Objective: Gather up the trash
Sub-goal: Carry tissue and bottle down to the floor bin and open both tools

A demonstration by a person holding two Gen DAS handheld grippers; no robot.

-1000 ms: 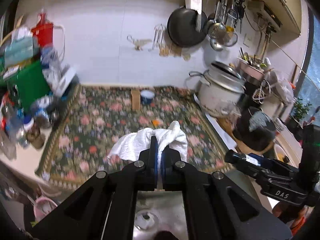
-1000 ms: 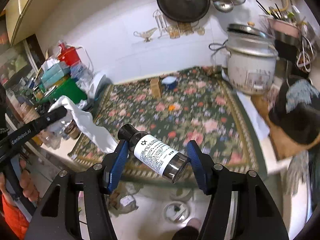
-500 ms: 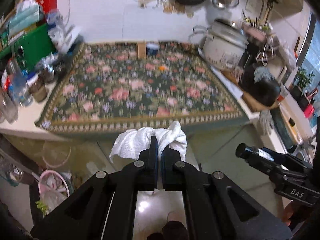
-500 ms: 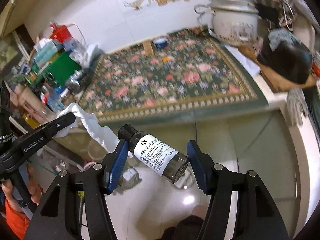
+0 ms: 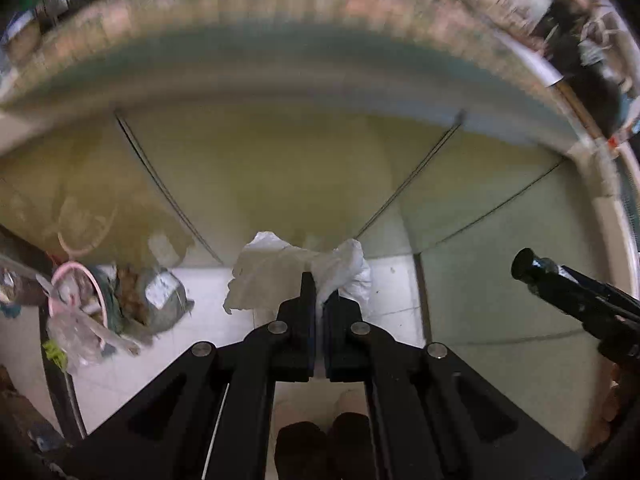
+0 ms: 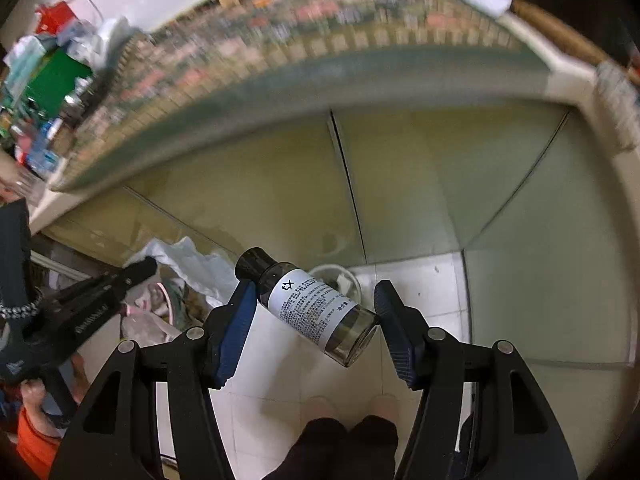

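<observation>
My left gripper (image 5: 319, 294) is shut on a crumpled white tissue (image 5: 280, 270), held above the white floor in front of the cabinet doors. My right gripper (image 6: 314, 300) is shut on a small dark bottle (image 6: 310, 306) with a black cap and a white label, held slantwise across the blue pads. In the left wrist view the bottle's cap (image 5: 526, 264) shows at the right. In the right wrist view the left gripper (image 6: 132, 276) with the tissue (image 6: 188, 264) shows at the left. A pink-rimmed trash bin (image 5: 80, 296) with a plastic liner stands on the floor at the lower left.
Yellowish cabinet doors (image 5: 280, 168) stand under the counter edge (image 5: 304, 76) with the floral cloth, now blurred. A crumpled grey bag (image 5: 160, 300) lies beside the bin. The person's feet (image 6: 348, 408) stand on the white floor tiles (image 6: 272, 392).
Both grippers have swung down from the countertop toward the floor and the cabinet front. The trash bin has come into view. Both grips are unchanged.
</observation>
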